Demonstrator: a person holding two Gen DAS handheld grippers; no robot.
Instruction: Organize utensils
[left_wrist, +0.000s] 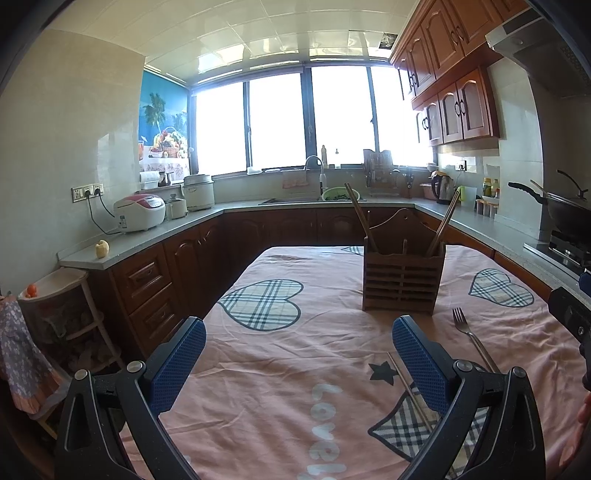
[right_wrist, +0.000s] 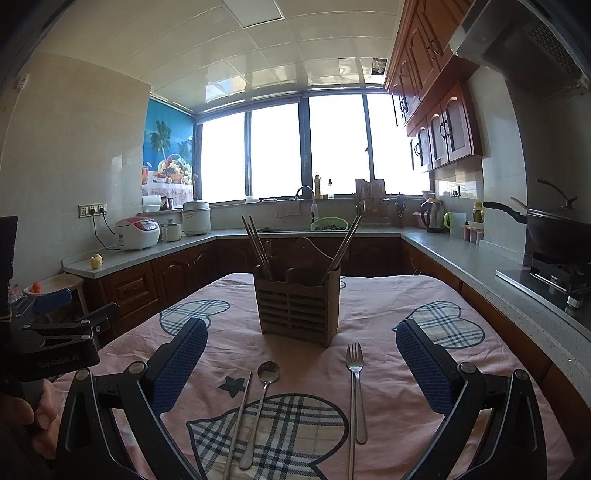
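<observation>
A slatted wooden utensil holder (right_wrist: 297, 308) stands on the pink tablecloth and holds several wooden chopsticks (right_wrist: 258, 248). In front of it lie a metal fork (right_wrist: 356, 395), a metal spoon (right_wrist: 260, 402) and a metal chopstick (right_wrist: 238, 421). My right gripper (right_wrist: 301, 365) is open and empty above these, short of the holder. My left gripper (left_wrist: 299, 362) is open and empty, left of the holder (left_wrist: 402, 278), with the fork (left_wrist: 471, 338) and the chopstick (left_wrist: 406, 387) by its right finger. The left gripper also shows at the left edge of the right wrist view (right_wrist: 59, 332).
The table (right_wrist: 406, 295) has a pink cloth with plaid hearts. Kitchen counters run around it on three sides with rice cookers (right_wrist: 136, 232), a sink with a green bowl (right_wrist: 328, 224), a kettle (right_wrist: 433, 215) and a wok on the stove (right_wrist: 554, 229).
</observation>
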